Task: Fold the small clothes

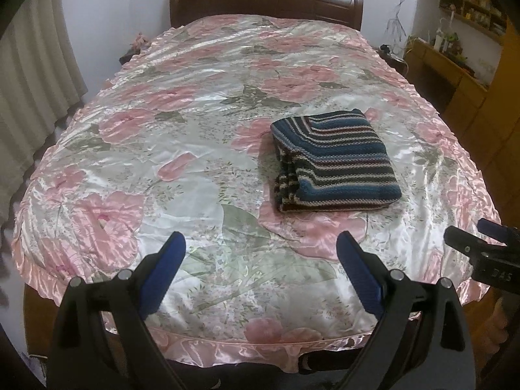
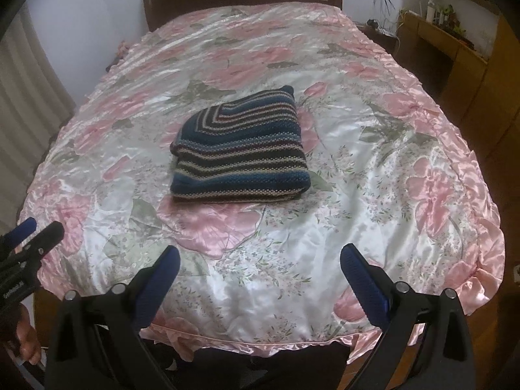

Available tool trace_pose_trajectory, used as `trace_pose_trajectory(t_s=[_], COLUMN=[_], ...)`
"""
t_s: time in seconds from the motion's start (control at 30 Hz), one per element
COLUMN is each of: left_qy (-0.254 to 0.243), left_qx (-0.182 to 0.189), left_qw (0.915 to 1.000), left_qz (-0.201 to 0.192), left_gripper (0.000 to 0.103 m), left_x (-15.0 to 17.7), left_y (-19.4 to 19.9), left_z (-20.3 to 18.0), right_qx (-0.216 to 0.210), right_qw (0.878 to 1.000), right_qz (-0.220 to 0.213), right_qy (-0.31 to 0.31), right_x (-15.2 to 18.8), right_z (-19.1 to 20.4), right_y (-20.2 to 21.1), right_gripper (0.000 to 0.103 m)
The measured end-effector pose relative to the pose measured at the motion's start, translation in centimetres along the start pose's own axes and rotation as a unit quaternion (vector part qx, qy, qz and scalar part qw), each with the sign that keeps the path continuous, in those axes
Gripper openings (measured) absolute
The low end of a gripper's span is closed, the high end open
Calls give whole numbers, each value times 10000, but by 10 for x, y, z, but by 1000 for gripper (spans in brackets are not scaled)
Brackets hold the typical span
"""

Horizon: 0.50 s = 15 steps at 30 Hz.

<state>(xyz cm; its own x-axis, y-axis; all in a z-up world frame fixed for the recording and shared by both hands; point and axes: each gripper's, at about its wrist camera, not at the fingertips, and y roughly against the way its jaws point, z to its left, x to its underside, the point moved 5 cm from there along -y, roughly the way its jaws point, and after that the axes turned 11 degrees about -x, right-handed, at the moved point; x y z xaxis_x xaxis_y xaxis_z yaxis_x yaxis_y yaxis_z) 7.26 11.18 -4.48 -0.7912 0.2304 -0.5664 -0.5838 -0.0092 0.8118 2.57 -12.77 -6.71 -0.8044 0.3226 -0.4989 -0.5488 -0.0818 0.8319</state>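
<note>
Both the left gripper [image 1: 261, 261] and the right gripper [image 2: 260, 274] are hovering wide open and empty over the near edge of the bedspread [image 1: 195, 136], while the striped knit [image 1: 334, 159] is lying folded mid-bed (seemingly finished, so I'd only square its loose left edges gently).

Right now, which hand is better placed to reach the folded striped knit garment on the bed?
Probably the right. The folded blue striped knit garment lies nearly straight ahead of the right tool; from the left tool it sits off to the right. Both are open and empty.
</note>
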Motion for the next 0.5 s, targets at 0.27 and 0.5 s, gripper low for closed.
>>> trace_pose_trajectory(t_s=[0.27,0.5], left_qy=[25,-5], left_qx=[-59,-93], left_qw=[10000,9999], left_qz=[16,73], left_gripper=[93,93], left_x=[-2,0], left_y=[-2,-6], left_z=[2,1], right_qx=[114,170], right_qw=[9999,9998], right_qz=[36,36], right_qy=[91,118], right_x=[0,1], right_z=[1,1], right_y=[-3,-7], right_gripper=[99,99])
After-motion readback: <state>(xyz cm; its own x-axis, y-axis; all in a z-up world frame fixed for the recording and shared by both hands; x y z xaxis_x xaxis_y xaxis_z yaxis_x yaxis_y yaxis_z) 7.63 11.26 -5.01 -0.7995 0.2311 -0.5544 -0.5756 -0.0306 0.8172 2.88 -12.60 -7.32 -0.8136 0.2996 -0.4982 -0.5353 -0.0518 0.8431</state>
